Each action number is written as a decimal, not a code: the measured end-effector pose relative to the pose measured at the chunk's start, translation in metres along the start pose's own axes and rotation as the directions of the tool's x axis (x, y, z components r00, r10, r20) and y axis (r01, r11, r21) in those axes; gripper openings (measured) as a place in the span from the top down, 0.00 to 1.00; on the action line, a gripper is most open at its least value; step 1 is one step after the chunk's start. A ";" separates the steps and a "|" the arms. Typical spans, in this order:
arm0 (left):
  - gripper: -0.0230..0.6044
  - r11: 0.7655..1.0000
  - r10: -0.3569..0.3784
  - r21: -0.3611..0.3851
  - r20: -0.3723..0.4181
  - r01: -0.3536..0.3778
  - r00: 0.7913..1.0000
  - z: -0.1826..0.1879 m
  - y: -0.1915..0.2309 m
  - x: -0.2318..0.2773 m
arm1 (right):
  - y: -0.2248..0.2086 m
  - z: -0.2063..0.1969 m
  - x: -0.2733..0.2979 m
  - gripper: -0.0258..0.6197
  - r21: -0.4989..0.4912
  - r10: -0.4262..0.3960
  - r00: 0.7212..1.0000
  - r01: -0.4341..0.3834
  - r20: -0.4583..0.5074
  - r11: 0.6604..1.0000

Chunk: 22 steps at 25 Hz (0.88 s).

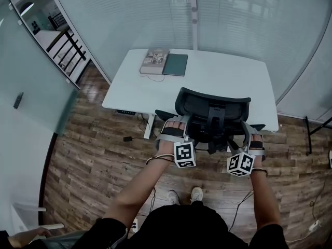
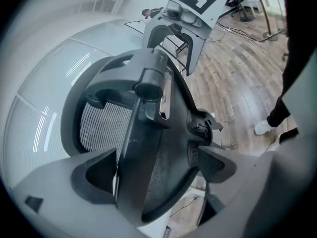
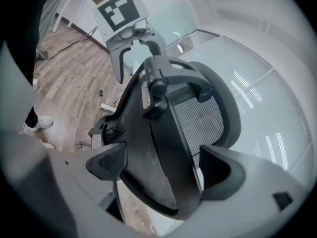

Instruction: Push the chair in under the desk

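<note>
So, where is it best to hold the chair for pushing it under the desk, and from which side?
Take the chair by the two side rims of its backrest, from behind, the side away from the desk. The rims are thin and fit between jaws: the left gripper and right gripper each clamp one.

Pretty clearly an office, one of those small glass-walled rooms. Frosted glass partition walls wrap around it, with a pale metal post between the far panes. A white rectangular desk stands against the far glass, and a black mesh-backed office chair with armrests sits at its near edge. A thick printed book and a dark green notebook lie side by side at the desk's far left corner. The wood-plank floor has thin black cables trailing out from under the desk's left end.
</note>
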<state>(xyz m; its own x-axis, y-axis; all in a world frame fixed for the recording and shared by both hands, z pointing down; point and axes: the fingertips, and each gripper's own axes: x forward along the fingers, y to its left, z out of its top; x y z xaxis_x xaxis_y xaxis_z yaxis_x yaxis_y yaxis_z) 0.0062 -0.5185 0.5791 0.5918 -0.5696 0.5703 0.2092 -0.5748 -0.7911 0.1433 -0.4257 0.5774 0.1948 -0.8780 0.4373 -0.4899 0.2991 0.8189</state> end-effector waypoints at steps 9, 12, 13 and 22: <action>0.16 0.868 0.162 -0.495 0.203 -0.042 0.966 0.003 0.034 -0.073 | -0.017 0.051 -0.055 0.28 0.517 0.013 0.992 -0.075 0.122 0.853; 0.29 0.793 0.252 -0.606 0.246 -0.054 0.936 0.002 0.042 -0.097 | -0.023 0.058 -0.064 0.35 0.644 -0.014 0.988 -0.088 0.151 0.760; 0.34 0.766 0.274 -0.641 0.252 -0.052 0.928 -0.001 0.043 -0.103 | -0.026 0.059 -0.067 0.38 0.670 -0.028 0.987 -0.086 0.157 0.737; 0.79 0.555 0.351 -0.831 0.271 0.035 0.896 -0.014 0.045 -0.131 | -0.051 0.078 -0.101 0.89 0.730 -0.182 0.966 -0.008 0.181 0.684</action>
<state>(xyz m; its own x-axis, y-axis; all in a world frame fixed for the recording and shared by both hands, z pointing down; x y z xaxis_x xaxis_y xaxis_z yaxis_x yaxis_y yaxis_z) -0.0729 -0.4783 0.4717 0.8151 -0.5527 0.1735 -0.5106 -0.8269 -0.2355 0.0820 -0.3818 0.4629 0.1234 -0.9707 0.2064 -0.9566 -0.0610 0.2849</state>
